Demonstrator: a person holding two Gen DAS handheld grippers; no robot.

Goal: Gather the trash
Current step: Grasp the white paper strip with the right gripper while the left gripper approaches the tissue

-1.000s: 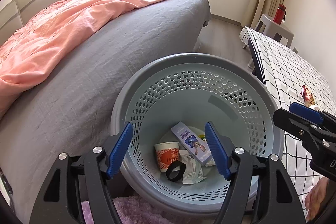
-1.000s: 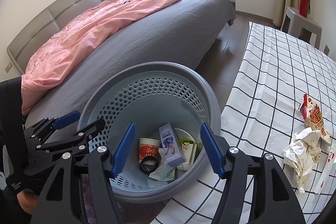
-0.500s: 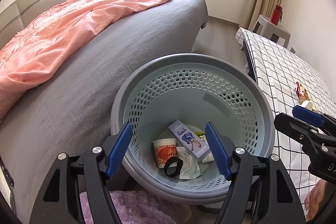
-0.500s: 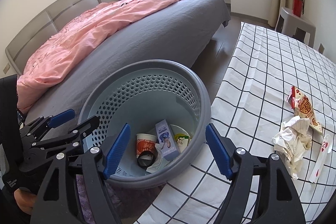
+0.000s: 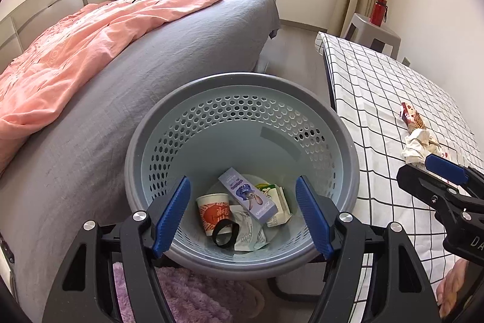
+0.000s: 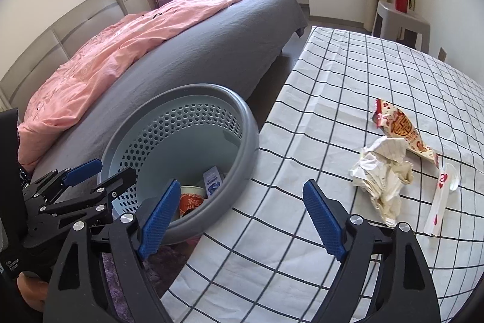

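Lying right of the empty, just-widened right tongs [image 6: 242, 220], crumpled paper [image 6: 382, 174]; left tongs [image 5: 242, 214] apart.

Basket rim [image 6: 245, 138] touching tablecloth [image 6: 348, 87] edge; cloth before crumpled paper [image 6: 381, 171] bare

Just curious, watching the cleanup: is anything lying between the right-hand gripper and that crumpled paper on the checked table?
No. In the right wrist view only bare checked cloth separates the open, empty right gripper from the crumpled paper.
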